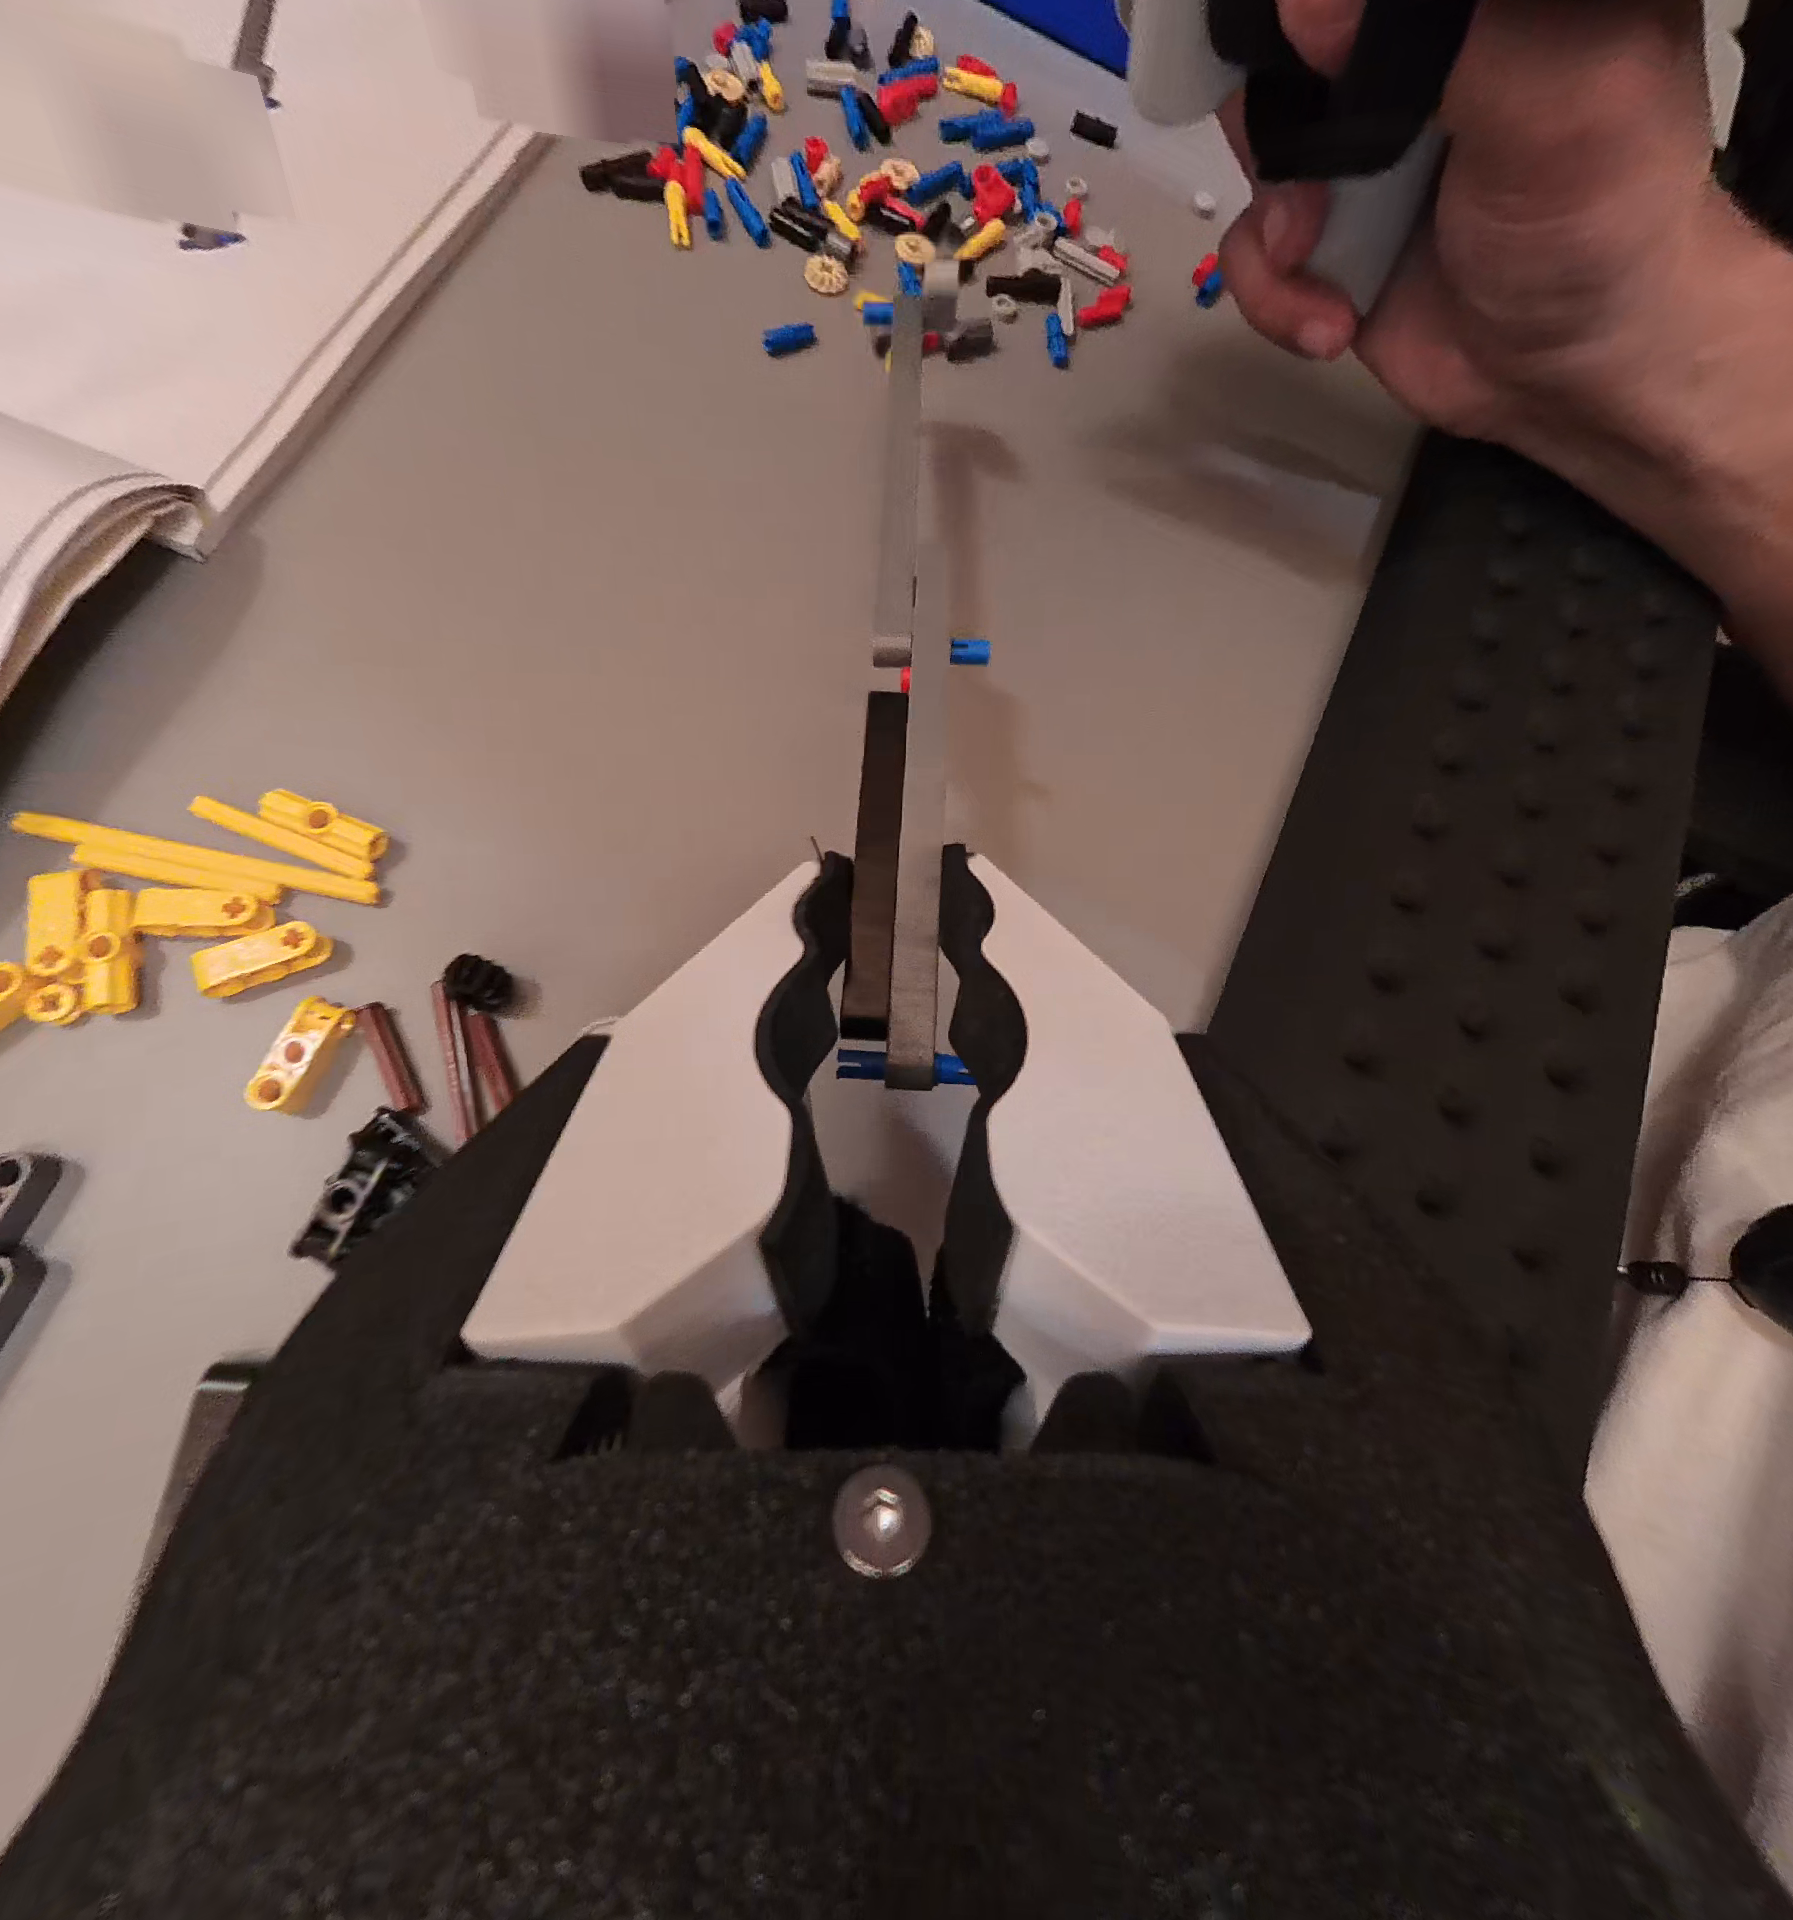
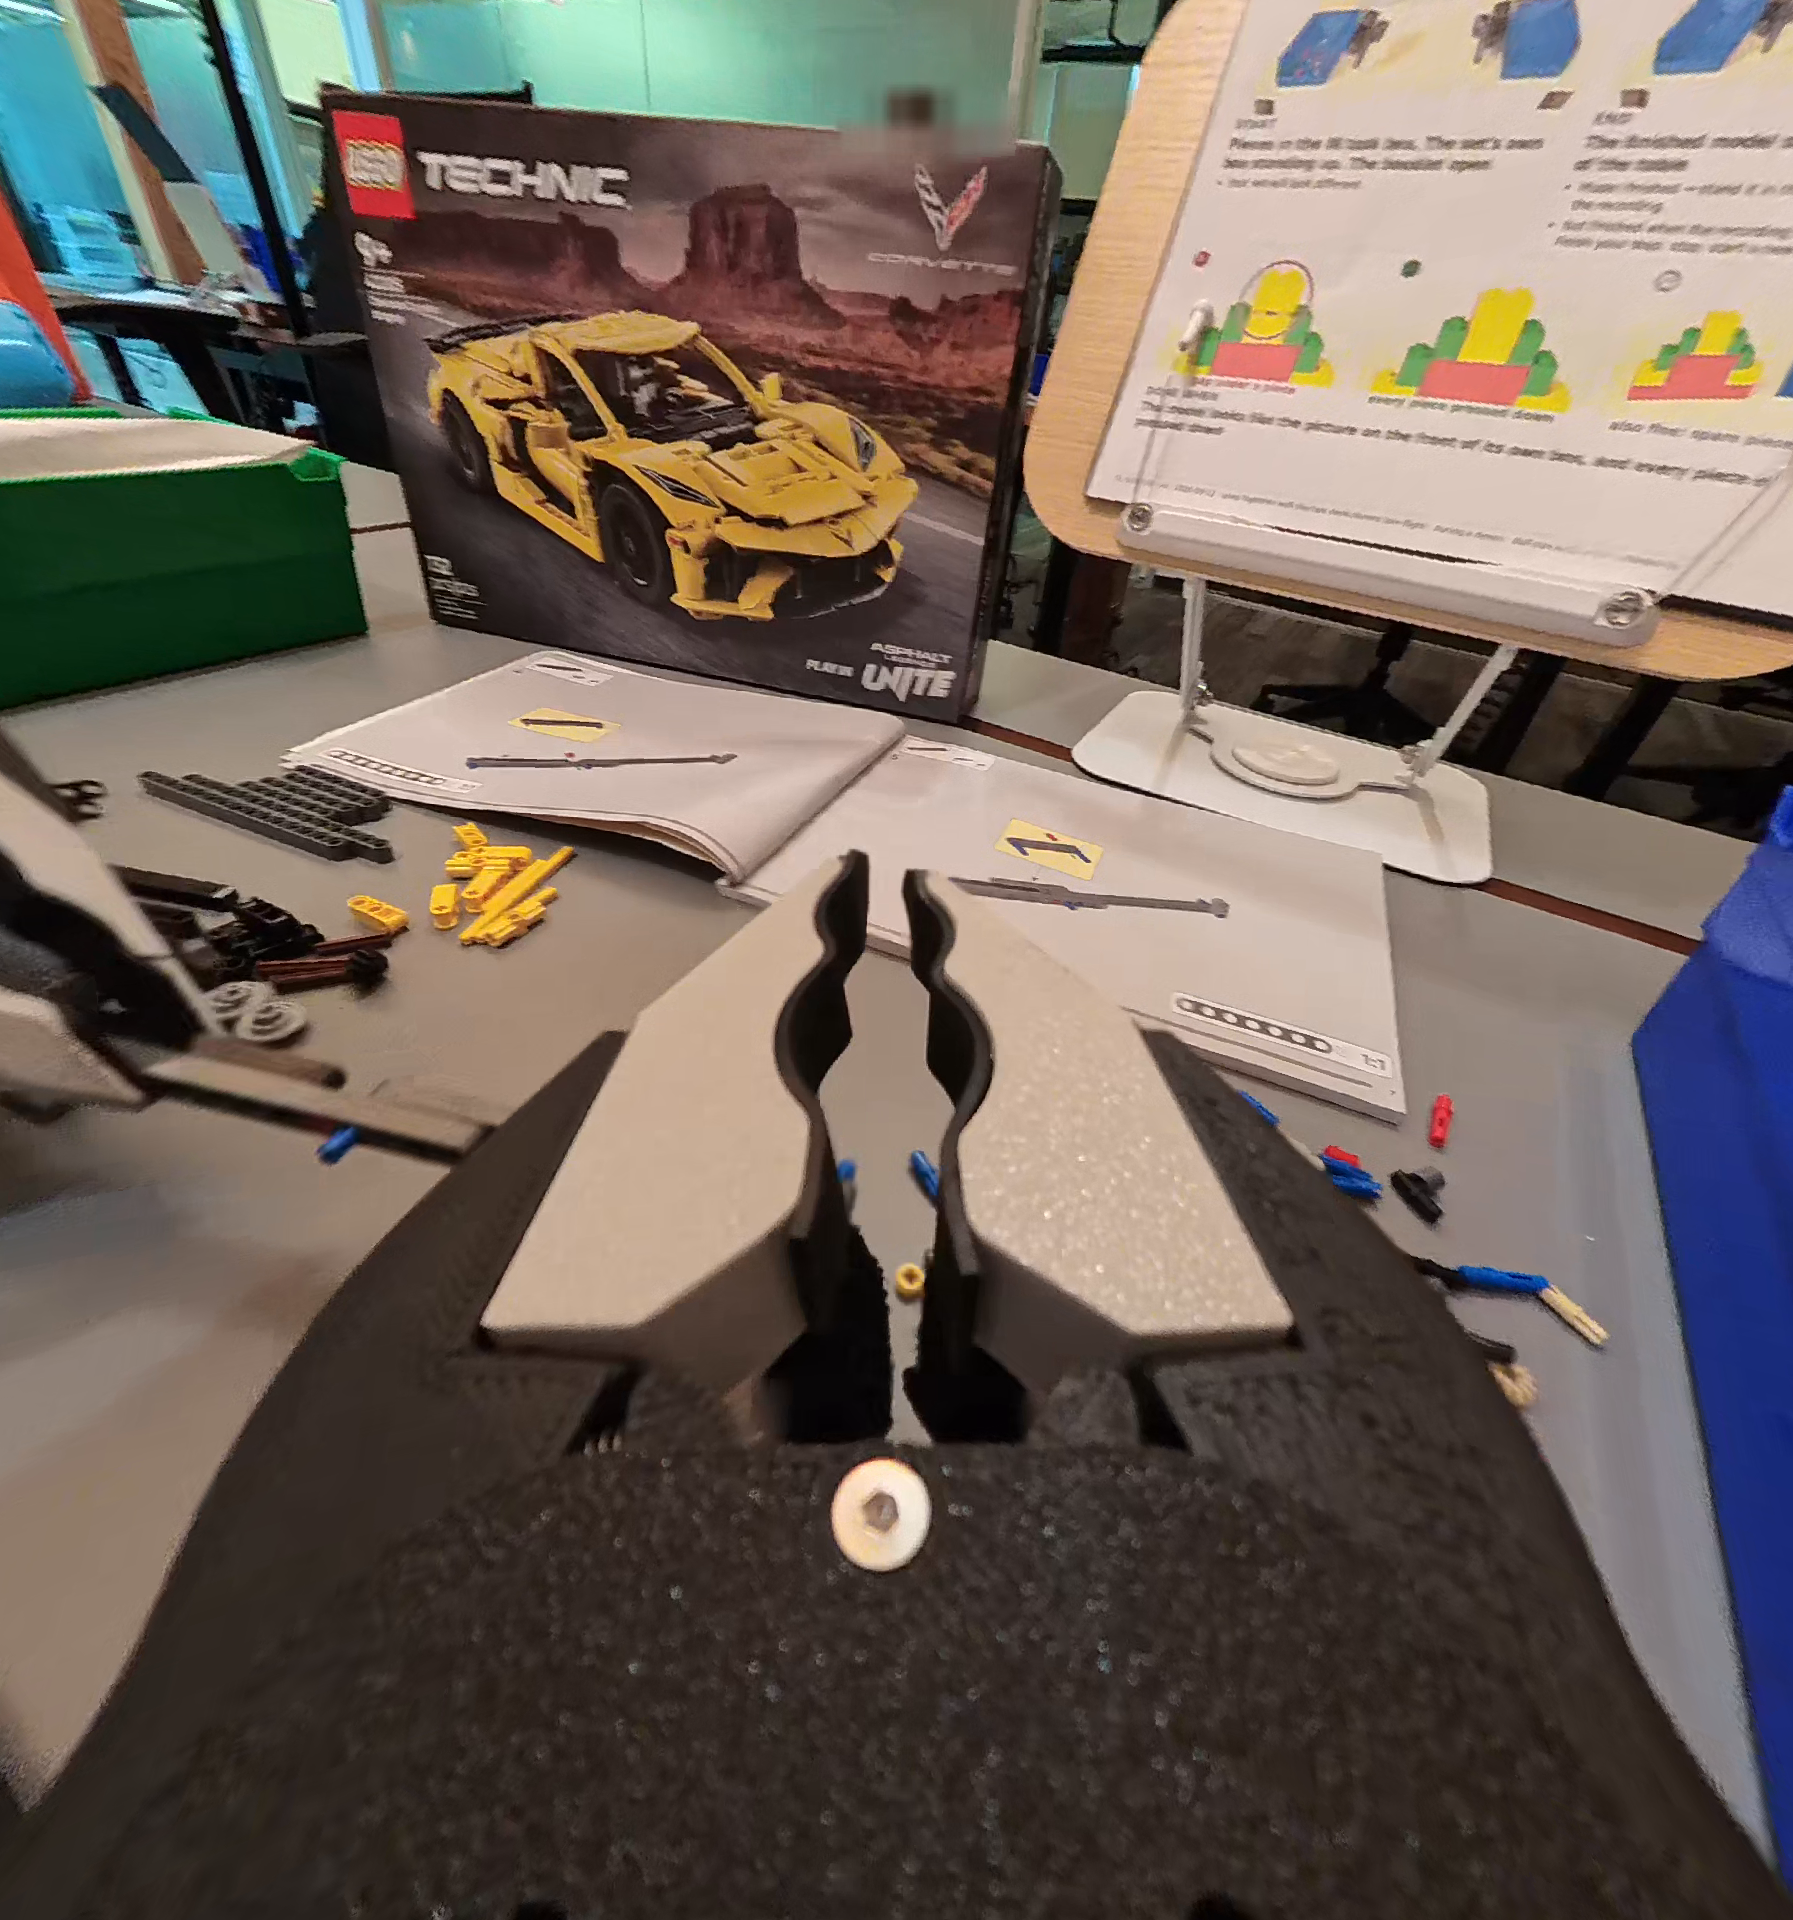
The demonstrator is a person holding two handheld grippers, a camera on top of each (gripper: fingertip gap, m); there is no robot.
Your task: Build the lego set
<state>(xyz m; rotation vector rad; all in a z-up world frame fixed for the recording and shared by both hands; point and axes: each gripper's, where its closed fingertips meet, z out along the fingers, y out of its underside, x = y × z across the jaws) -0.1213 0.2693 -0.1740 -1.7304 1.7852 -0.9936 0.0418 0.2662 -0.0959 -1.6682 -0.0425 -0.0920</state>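
Lego beam assembly (image 1: 907,582), grey and black with blue pins, sits pinched in the left gripper (image 1: 892,935). Right gripper (image 2: 884,904) nearly closed, empty. One scattered heap of small coloured pins (image 1: 902,177) lies ahead.

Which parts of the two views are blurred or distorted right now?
Left wrist view: the beam assembly in the left gripper is sharp, the hand at top right smeared. Right wrist view: the left gripper is motion-blurred, the box fairly sharp; wide-angle bending at both views' edges.

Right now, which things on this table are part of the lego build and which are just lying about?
Part of the build:
beam assembly in left hand-held gripper
yellow pieces
small pin pile
instruction booklet

Lying about:
green bin
blue bin
paper stand
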